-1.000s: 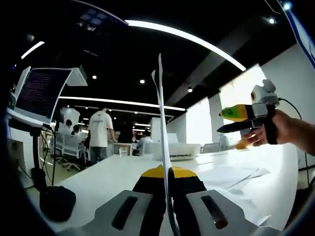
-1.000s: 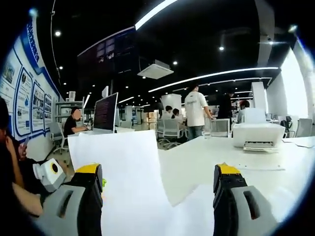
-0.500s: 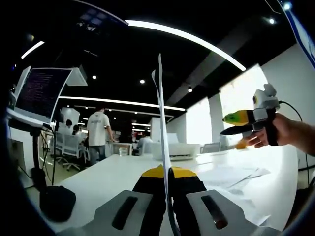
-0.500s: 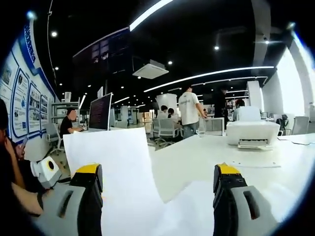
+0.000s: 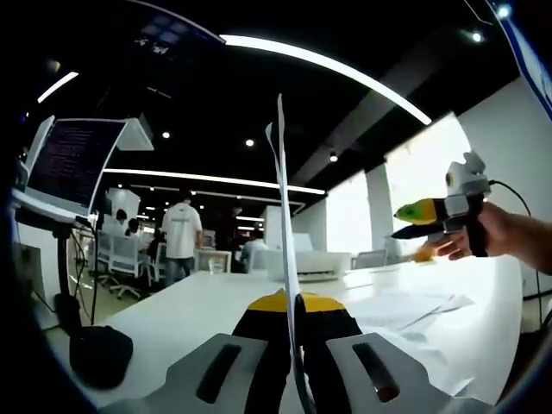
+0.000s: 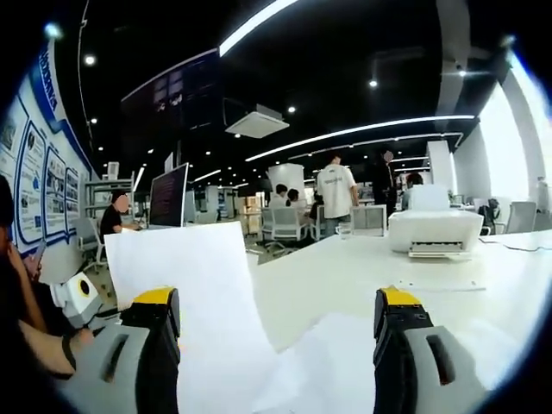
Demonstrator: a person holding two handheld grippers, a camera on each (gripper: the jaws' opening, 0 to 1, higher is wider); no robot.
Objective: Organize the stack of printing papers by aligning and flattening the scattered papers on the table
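Note:
My left gripper (image 5: 291,302) is shut on a white sheet of paper (image 5: 282,198) that stands upright and shows edge-on, rising from between the jaws. In the right gripper view the same sheet (image 6: 185,293) faces the camera at the left, with the left gripper (image 6: 79,293) at its lower edge. My right gripper (image 6: 276,302) is open, its jaws wide apart with nothing between them. A hand holds it in the air at the right of the left gripper view (image 5: 424,221). Loose papers (image 5: 405,306) lie scattered on the white table (image 5: 198,310), some just below the right jaws (image 6: 345,362).
A white printer (image 6: 434,233) sits far back on the table (image 5: 306,263). A monitor on a stand (image 5: 69,159) with a black base (image 5: 99,354) is at the table's left edge. People stand and sit among desks in the background (image 6: 335,194).
The right gripper has drifted slightly right and lower in the left gripper view, and its own view has shifted. The left gripper still holds the sheet upright. A background person has walked.

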